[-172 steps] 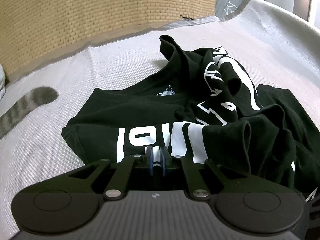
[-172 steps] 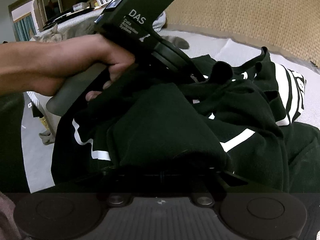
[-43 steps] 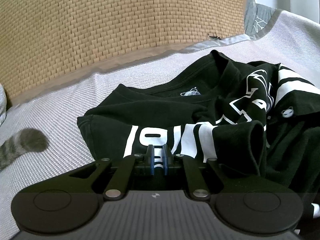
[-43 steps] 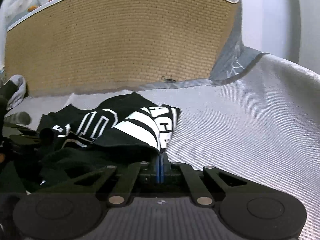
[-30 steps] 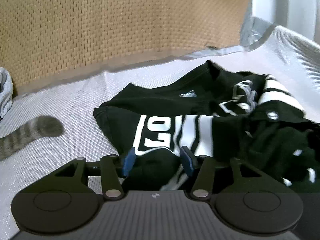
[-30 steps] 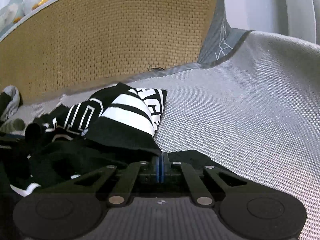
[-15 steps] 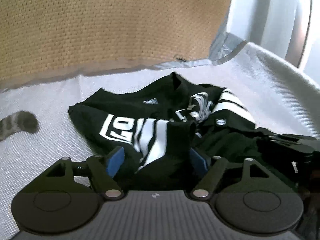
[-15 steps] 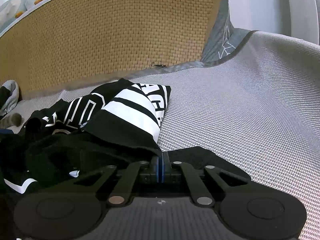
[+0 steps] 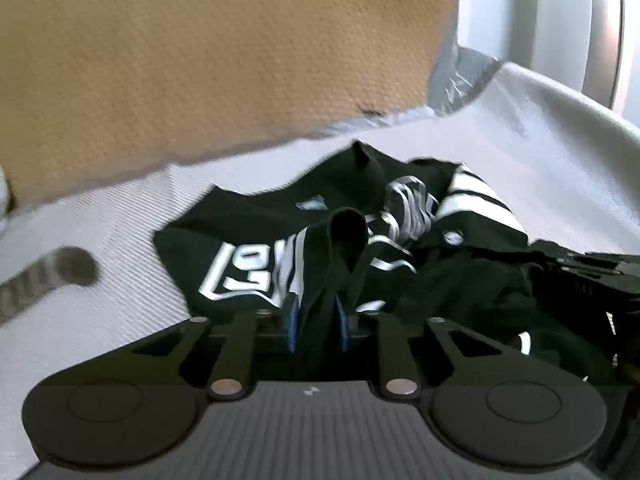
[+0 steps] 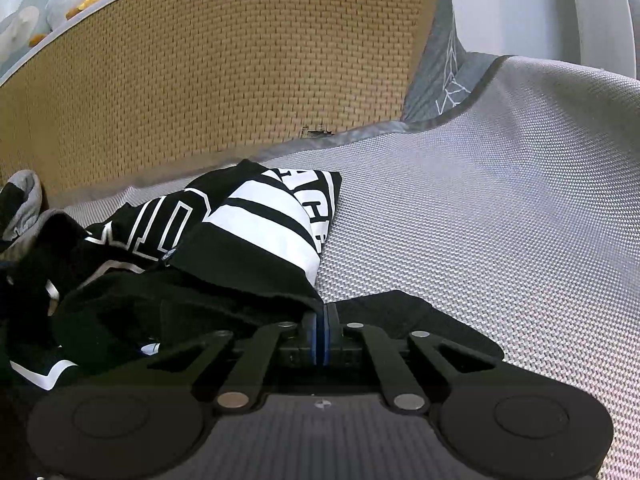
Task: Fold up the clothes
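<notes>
A black shirt with white stripes and lettering lies crumpled on the grey woven cover. In the left wrist view, my left gripper has its blue pads closed around an upright fold of black cloth that loops up in front of it; the picture is blurred. The right wrist view shows the same shirt spreading to the left, and my right gripper is shut on its black edge low at the centre. The dark body of the right gripper shows at the far right of the left wrist view.
A tan woven backboard rises behind the cover. A grey striped cat tail lies at the left. A grey garment sits at the left edge. Bare grey cover spreads to the right, and plush toys rest on top of the board.
The left gripper let go of the shirt's lower edge, opened wide, shifted right, and has now closed on a raised fold. The right gripper stays shut on the shirt's edge, nearly still.
</notes>
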`<act>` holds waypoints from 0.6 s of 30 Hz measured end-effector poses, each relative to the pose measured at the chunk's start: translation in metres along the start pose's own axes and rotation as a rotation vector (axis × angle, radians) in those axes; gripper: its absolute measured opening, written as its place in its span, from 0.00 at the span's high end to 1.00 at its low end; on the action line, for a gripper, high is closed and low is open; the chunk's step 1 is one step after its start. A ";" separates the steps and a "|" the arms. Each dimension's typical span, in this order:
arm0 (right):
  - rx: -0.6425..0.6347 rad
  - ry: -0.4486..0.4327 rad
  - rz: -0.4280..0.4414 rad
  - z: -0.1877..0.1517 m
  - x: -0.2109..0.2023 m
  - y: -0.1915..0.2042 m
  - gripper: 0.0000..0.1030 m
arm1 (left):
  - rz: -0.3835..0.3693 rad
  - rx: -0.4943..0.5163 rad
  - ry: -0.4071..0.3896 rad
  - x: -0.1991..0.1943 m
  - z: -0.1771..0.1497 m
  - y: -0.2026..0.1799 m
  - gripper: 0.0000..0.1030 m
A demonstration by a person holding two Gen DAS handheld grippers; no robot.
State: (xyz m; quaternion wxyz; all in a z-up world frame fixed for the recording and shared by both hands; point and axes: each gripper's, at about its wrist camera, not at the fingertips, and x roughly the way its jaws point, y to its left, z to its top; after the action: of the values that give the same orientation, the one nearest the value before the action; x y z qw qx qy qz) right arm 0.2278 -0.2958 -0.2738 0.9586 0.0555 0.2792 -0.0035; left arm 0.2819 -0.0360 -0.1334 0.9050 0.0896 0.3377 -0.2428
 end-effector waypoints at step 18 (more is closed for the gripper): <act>0.147 -0.081 -0.002 0.005 -0.015 -0.022 0.94 | 0.231 -0.065 0.036 -0.042 -0.018 0.081 0.89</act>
State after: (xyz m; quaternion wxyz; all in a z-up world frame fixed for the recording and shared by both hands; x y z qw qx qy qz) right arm 0.2170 -0.3191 -0.2639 0.9625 0.1254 0.2390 -0.0272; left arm 0.2846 0.0555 -0.1201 0.9232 0.1030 0.3489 -0.1242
